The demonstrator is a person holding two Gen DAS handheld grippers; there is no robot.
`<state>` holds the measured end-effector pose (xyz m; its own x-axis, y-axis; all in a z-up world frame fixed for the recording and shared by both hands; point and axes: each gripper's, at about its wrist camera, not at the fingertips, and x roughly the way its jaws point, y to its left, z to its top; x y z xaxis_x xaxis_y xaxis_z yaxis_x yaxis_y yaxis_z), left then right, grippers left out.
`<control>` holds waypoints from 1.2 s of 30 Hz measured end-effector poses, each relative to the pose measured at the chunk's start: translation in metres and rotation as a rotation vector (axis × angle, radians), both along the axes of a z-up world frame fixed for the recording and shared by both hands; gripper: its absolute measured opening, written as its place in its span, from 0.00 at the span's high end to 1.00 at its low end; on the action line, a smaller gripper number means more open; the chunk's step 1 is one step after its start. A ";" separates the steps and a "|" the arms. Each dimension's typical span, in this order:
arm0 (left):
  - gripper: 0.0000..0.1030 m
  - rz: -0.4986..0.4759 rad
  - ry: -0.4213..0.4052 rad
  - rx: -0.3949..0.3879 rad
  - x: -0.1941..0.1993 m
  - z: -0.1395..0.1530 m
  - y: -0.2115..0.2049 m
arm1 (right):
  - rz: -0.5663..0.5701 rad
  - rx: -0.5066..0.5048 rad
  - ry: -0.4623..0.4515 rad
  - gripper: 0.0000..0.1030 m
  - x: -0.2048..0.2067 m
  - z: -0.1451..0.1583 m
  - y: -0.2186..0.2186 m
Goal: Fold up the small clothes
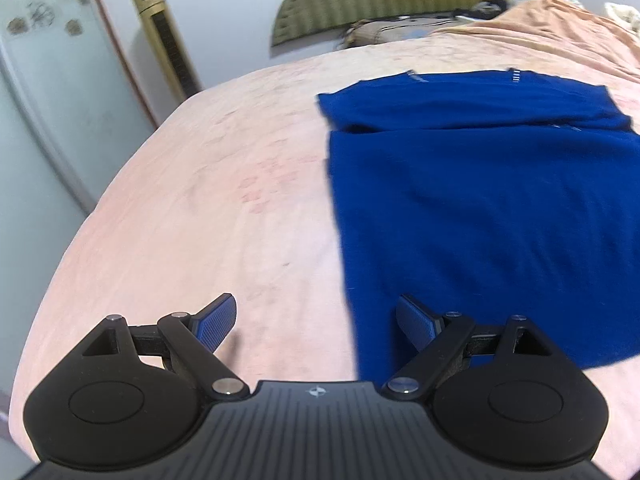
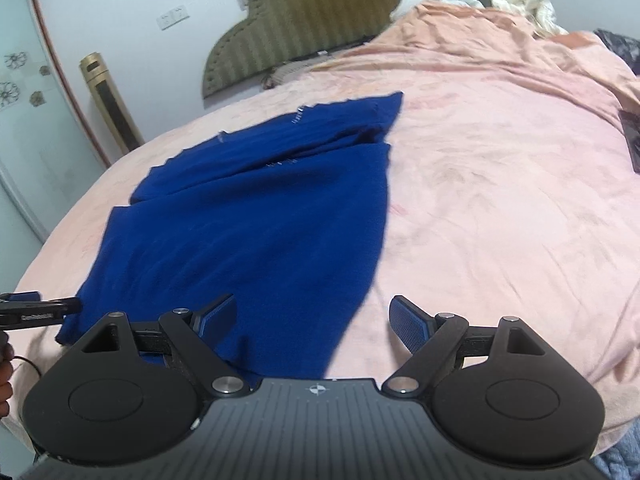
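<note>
We see both grippers, left gripper (image 1: pixel 316 322) and right gripper (image 2: pixel 312 320), spread wide and empty above blue garment (image 2: pixel 248 232) on pink bedspread (image 2: pixel 500 220).

Home bedroom, pink-sheeted bed (image 2: pixel 500 200), padded olive headboard (image 2: pixel 320 20), wall socket (image 2: pixel 173 16)

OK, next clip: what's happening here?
A person holds a two-finger tool in each hand over a bed with a pink bedspread. A blue garment lies flat on it, its far part already folded over. The left tool sits at the near left corner of the cloth and the right tool at the near right edge. Both are wide open with nothing gripped. It looks like they are lining up to take the near hem for the next fold.
</note>
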<state>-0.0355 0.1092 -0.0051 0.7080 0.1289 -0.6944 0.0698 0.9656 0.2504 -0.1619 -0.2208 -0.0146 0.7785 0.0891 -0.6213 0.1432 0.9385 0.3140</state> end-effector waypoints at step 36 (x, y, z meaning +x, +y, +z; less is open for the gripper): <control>0.38 -0.264 0.147 -0.440 0.026 -0.019 0.010 | 0.152 0.203 0.025 0.63 0.027 -0.018 0.018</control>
